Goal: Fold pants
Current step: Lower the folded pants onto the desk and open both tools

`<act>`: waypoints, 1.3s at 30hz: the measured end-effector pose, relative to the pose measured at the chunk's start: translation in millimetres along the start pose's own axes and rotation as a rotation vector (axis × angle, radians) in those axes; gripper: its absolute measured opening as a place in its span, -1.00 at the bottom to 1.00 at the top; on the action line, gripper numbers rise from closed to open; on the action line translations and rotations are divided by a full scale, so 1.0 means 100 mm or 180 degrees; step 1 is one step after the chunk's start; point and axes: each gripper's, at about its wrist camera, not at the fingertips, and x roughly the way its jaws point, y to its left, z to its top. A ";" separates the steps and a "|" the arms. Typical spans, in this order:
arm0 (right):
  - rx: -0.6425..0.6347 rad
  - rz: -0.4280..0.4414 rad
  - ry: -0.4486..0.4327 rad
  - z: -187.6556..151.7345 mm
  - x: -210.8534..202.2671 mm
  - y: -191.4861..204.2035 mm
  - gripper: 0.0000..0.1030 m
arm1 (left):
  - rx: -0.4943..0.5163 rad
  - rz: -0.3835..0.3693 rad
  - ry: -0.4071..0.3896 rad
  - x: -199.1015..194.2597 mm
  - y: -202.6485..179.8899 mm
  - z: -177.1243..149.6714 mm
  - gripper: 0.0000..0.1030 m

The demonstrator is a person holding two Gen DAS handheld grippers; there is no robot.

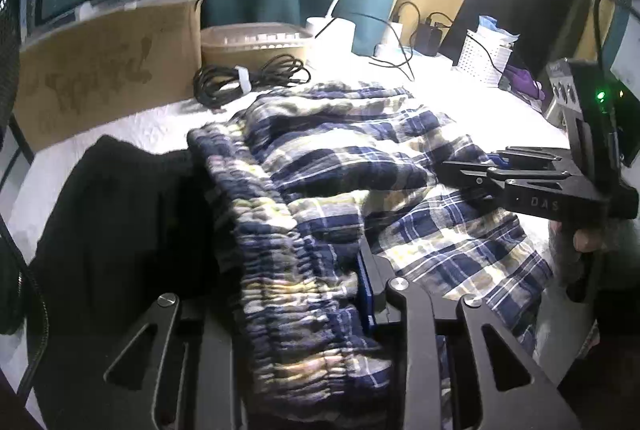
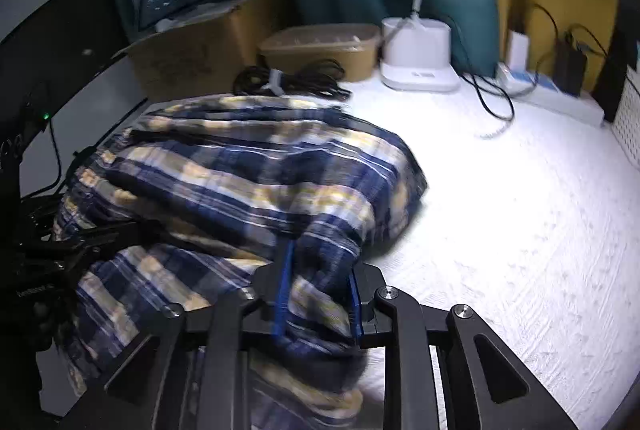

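Both hand-held grippers, left [image 1: 304, 294] and right [image 2: 320, 294], pinch plaid pants [image 2: 248, 166] on white table [image 2: 520, 230]; bunched cloth risks slipping, skewing fold

Pants [image 1: 320, 166]: plaid fabric, navy blue with white and pale yellow bands, crinkled weave. Lying in a loose, rumpled heap on the white textured tabletop [image 2: 520, 210], folded over themselves in several soft layers. In the left wrist view the gathered elastic waistband runs from mid-frame down to the lower centre, bunched and puckered; flatter cloth spreads toward the right edge of the frame. In the right wrist view the heap fills the left and centre, its rounded folded edge facing right, with one bunched fold at lower centre. Cloth partly blurred there.
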 end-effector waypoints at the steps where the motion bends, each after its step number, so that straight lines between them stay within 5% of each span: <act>1: 0.0028 -0.0024 -0.0005 -0.01 -0.01 -0.04 -0.14 | -0.0022 -0.0009 0.0007 -0.01 0.02 0.00 -0.38; 5: 0.0098 -0.0075 -0.0002 -0.10 -0.07 -0.18 0.08 | -0.0065 0.0007 0.0012 -0.03 0.07 -0.01 -0.36; 14: 0.0068 -0.0471 0.0053 -0.25 -0.26 -0.34 0.09 | -0.0107 0.0108 0.0072 -0.13 0.12 0.01 -0.24; 23: 0.0102 -0.0395 -0.0258 0.15 -0.34 -0.44 0.10 | -0.0008 0.0130 -0.0273 -0.50 0.10 0.26 -0.15; 39: -0.0055 -0.0360 0.0011 0.40 0.37 -0.45 0.09 | 0.0099 0.0465 0.0039 0.22 0.45 0.42 -0.09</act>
